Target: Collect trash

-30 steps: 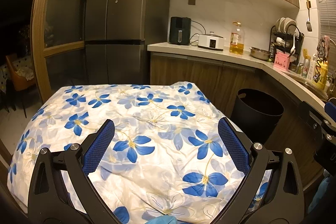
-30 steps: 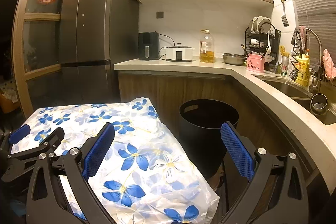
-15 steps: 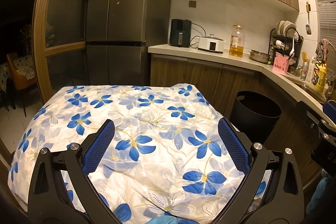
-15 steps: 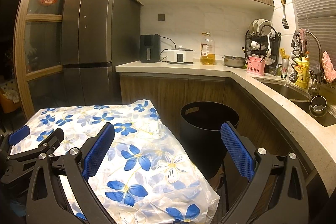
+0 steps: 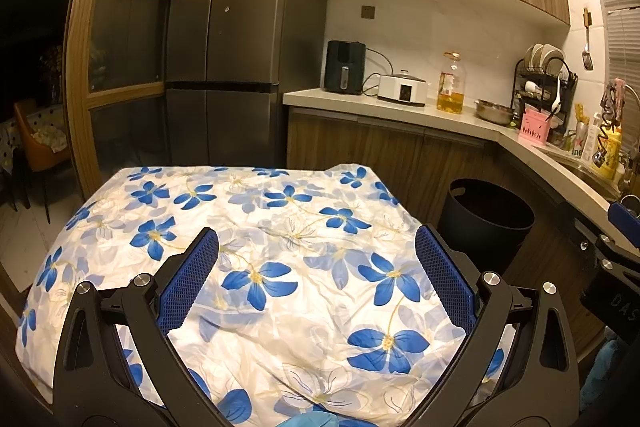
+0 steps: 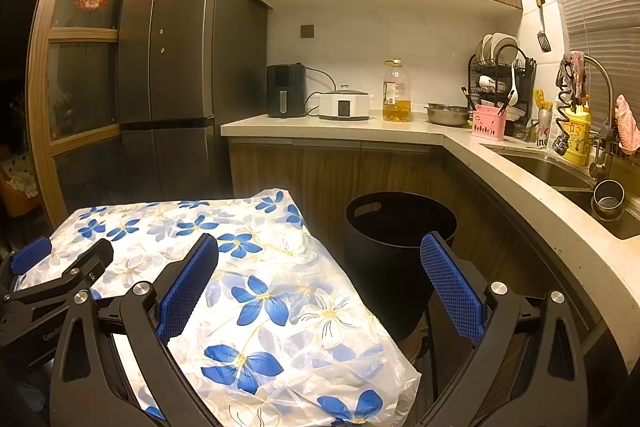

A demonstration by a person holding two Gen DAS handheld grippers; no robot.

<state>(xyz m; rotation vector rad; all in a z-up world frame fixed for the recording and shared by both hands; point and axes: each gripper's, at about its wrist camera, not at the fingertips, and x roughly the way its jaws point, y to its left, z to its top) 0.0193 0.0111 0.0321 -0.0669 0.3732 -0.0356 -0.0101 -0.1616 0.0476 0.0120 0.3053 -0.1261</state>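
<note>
Both views have tilted slightly upward; left gripper [image 5: 316, 275] and right gripper [image 6: 320, 279] hover, fingers spread and empty, over the flowered table [image 5: 280, 227]. No trash is visible; the bin [image 6: 400, 227] looks empty, collecting unstarted.

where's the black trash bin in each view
Left wrist: black trash bin at right of centre, past the flowered table's right edge.
Right wrist: bin at centre, between the tool's fingers, right of the table.
Shared landmark: oil bottle on the counter.
</note>
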